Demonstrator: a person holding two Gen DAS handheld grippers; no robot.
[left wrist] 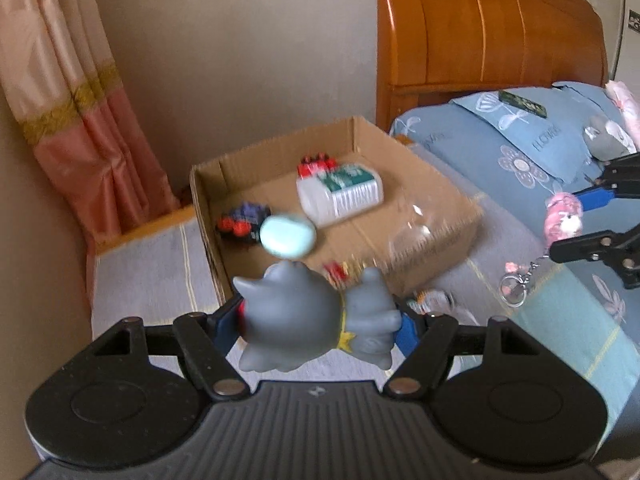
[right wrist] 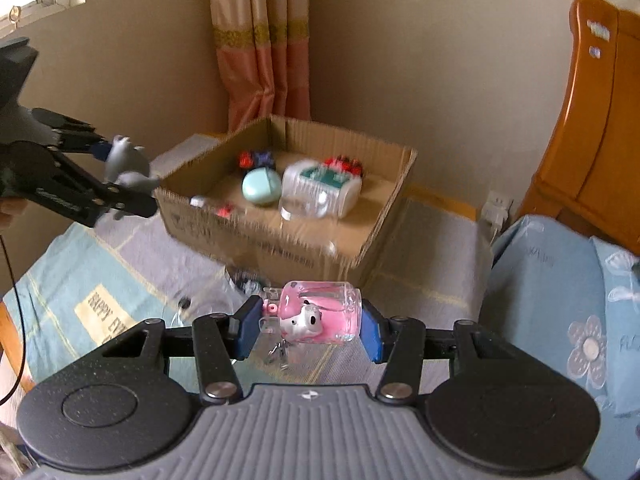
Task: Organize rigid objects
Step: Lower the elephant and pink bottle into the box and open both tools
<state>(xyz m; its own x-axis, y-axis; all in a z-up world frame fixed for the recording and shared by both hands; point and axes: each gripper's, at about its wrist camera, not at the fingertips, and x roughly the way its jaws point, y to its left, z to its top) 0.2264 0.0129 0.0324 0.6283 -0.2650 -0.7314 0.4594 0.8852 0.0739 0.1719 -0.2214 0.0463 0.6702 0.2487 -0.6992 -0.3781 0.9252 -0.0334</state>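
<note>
left gripper (left wrist: 320, 320) clamped on a grey cartoon figure (left wrist: 304, 320), blue pads pressed against its two sides, figure lifted clear of the bedding and hanging in front of the near wall of the cardboard box (left wrist: 436, 216). right gripper (right wrist: 308, 324) pinched on a clear pink keychain charm (right wrist: 320, 312), lying sideways between the pads, with a small white animal face on its front and a metal ring dangling beneath. beyond both, the open box resting on the bed, holding a mint-green oval case (right wrist: 261, 186), a clear ribbed plastic container with a green label (right wrist: 320, 192), two blurred red-and-dark toys (right wrist: 258, 159) toward the back wall, and small red bits near the front wall, too smeared to identify. just outside the box, near its front, something clear and glassy on the quilt, possibly a transparent package, hard to tell through the blur. pale grey-and-blue checked quilt (right wrist: 120, 256) under everything, with a cream text patch at the left. blue flowered pillow (left wrist: 520, 148) to the right, a dark rectangular item and a second grey toy (left wrist: 604, 138) lying on it. orange wooden headboard (left wrist: 480, 28) behind the pillow, pink-and-peach curtain (right wrist: 260, 40) hanging in the corner against the beige wall, white wall socket (right wrist: 496, 206) low beside the bed.
</note>
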